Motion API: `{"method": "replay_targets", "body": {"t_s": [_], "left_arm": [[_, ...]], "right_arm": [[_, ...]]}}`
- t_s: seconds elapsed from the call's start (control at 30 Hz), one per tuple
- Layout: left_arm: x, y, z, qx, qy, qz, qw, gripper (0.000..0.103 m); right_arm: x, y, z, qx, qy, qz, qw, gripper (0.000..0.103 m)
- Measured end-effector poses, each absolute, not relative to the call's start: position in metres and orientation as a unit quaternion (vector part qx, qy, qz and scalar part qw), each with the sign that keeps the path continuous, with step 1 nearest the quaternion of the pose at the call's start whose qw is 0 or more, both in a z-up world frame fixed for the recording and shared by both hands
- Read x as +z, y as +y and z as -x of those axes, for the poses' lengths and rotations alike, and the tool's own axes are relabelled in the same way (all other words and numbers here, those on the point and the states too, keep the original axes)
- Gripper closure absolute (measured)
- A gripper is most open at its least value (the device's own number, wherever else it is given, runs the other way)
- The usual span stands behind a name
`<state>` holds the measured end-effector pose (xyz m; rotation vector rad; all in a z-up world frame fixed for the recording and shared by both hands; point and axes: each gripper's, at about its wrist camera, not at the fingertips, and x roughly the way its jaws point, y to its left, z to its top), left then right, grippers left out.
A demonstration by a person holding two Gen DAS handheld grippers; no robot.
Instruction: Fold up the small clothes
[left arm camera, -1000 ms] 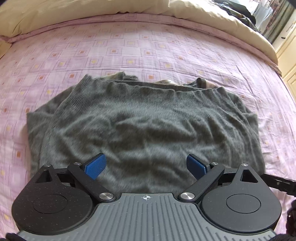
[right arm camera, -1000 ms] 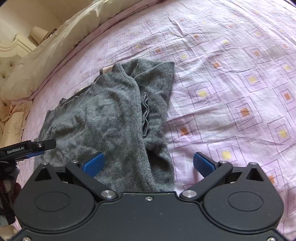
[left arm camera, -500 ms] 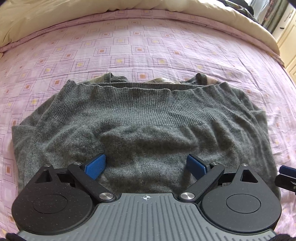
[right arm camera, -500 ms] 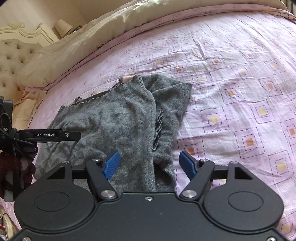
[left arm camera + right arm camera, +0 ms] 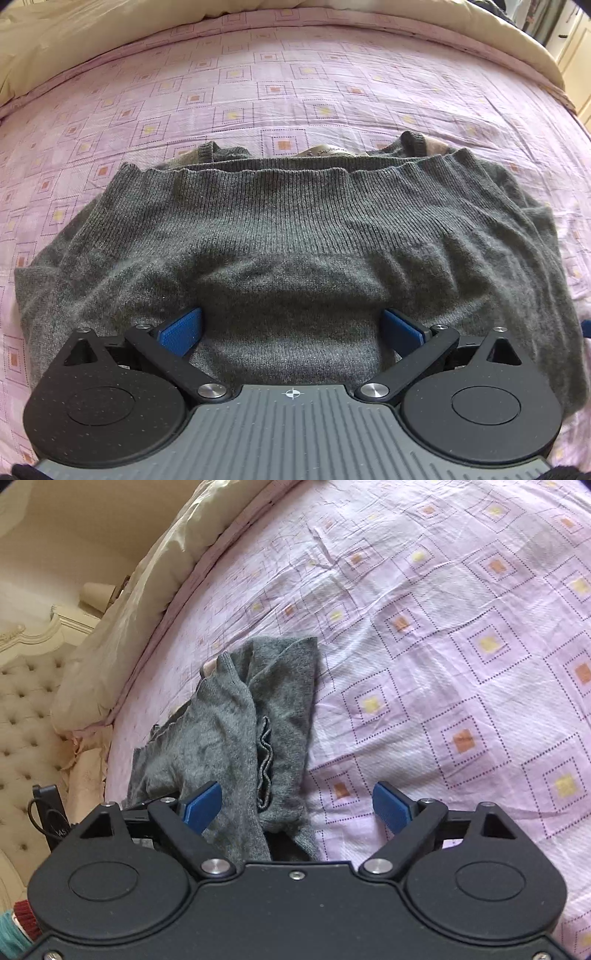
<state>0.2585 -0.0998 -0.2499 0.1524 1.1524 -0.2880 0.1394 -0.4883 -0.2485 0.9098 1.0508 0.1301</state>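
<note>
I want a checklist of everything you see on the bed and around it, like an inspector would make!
Surface: pink bedsheet with small square patterns, a bit wrinkled.
Job's things: grey knit sweater lying partly folded, ribbed hem across the far side, a tan label showing at the neck.
Clutter: nothing seen on the sheet.
Grippers: left claw open over the sweater's near edge, its jaws just opened wider; right claw open, its jaws just widened too, one pad over the sweater's side, the other over sheet; neither grips cloth.
Cables: a black cord at the bedside.
Surroundings: cream duvet, tufted headboard, a lamp.
</note>
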Motion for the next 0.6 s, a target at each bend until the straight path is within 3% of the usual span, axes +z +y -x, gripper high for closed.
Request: {"method": "replay_targets", "body": {"t_s": [0.23,0.6], "left_arm": [[-0.248,-0.102,-0.258,-0.133,0.546,-0.075,0.823,0.000],[-0.250,-0.103,-0.261,-0.138,0.544,-0.076,0.824,0.000]], "right_arm": [[-0.258,-0.478,-0.170,0.110,0.497,-0.429,0.746,0.000],[-0.268,-0.457,-0.195,0.167,0.475,-0.464,0.728,0.000]]}}
